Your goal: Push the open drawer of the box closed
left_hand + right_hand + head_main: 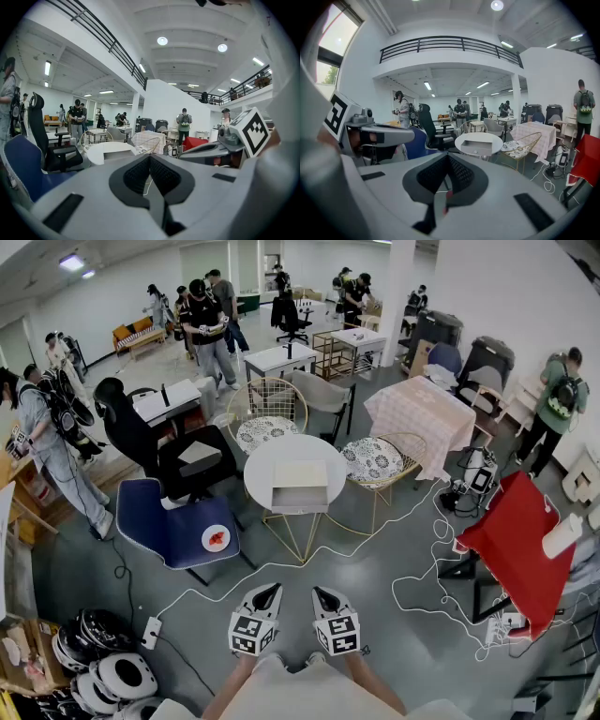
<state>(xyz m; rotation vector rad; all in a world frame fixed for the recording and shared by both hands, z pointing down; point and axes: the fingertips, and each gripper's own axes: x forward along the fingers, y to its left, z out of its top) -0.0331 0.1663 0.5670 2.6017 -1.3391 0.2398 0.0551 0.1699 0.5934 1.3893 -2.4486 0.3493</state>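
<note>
White and low, the box (300,474) sits mid-way across the round table (255,465), well ahead of the person. Its drawer (298,499) is pulled out toward them, so nothing of the push looks done yet. The box seems to lie with its long side across the view and the drawer sliding along the near-far line, though it is small at this range. Left gripper (269,590) and right gripper (323,594) hang close to the body, jaws pressed together on nothing, so the whole approach and shove remain.
</note>
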